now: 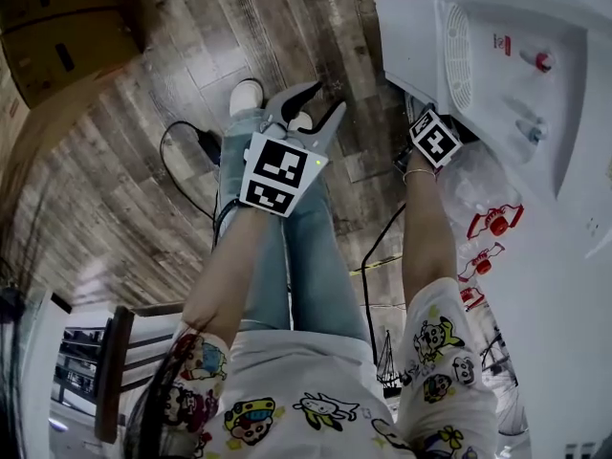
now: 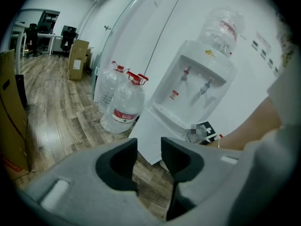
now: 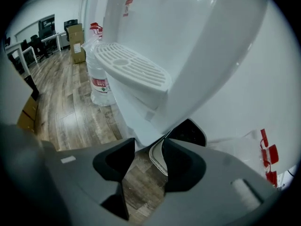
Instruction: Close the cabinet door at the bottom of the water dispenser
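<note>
The cabinet door (image 3: 131,121) hangs open at the foot of the water dispenser (image 3: 188,46), swung out from the white body just below the drip tray (image 3: 134,69), with the dark cabinet opening (image 3: 190,131) exposed beside it. The right gripper (image 3: 148,145) points steeply down at the dispenser's base, its jaws released and holding nothing; the door's lower corner sits just beyond the gap between them, and whether it touches them cannot be told. The left gripper (image 2: 149,144) is held farther out from the dispenser, its jaws likewise apart and empty, looking toward the open door (image 2: 153,135) from the front. An upturned bottle (image 2: 221,27) tops the dispenser above two taps (image 2: 196,81). Two large water jugs (image 2: 124,107) with red caps stand on the wood floor (image 2: 56,107) just beside the dispenser, against the white wall. Cardboard boxes (image 2: 77,60) stand well away from the dispenser, farther along the floor.
</note>
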